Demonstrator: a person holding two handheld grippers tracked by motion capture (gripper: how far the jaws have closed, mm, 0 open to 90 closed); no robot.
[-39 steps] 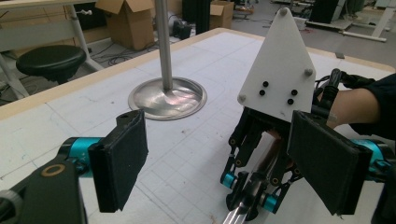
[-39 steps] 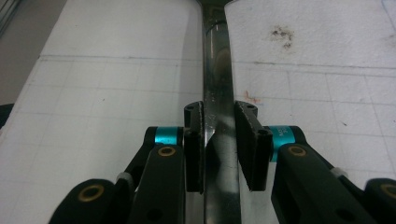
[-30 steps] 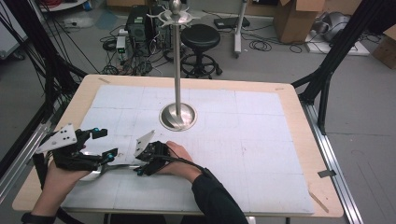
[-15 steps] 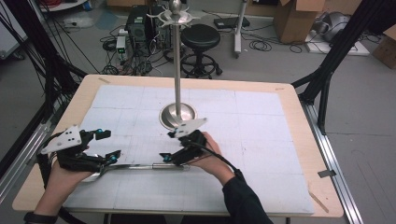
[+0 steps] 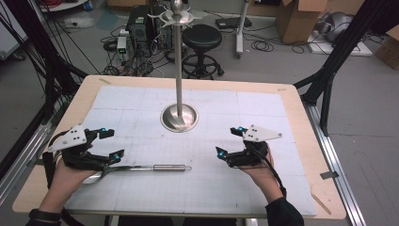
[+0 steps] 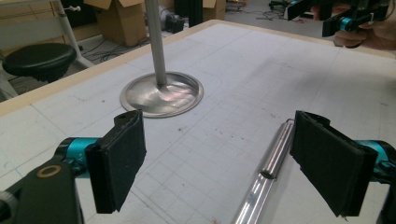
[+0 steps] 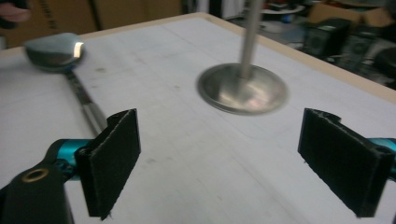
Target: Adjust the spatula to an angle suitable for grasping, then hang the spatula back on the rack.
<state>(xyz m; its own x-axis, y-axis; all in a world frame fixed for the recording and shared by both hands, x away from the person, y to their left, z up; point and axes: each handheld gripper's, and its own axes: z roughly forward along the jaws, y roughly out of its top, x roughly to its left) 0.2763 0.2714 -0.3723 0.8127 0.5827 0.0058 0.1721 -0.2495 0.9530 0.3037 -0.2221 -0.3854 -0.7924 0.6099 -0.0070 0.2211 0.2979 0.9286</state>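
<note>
A steel ladle [image 5: 155,167] lies flat on the white mat, bowl to the left, handle pointing right. My left gripper [image 5: 112,143] hovers over its bowl end with the jaws wide open. In the left gripper view [image 6: 217,163] the handle [image 6: 271,158] runs along the mat just inside the right pad, untouched. My right gripper [image 5: 229,140] is over bare mat at the right, well away from the handle's tip. Its jaws have just been opening and stand open with nothing between them [image 7: 219,158]. The right gripper view has the ladle's bowl [image 7: 53,49] far off.
A metal stand with a round base [image 5: 179,117] and a tall pole [image 5: 179,61] topped by hooks rises at the mat's back centre. A black stool [image 5: 201,37], cables and cardboard boxes are on the floor beyond the table's far edge.
The right gripper left the ladle's handle, swept right across the mat and opened its jaws. The left gripper stayed where it was.
</note>
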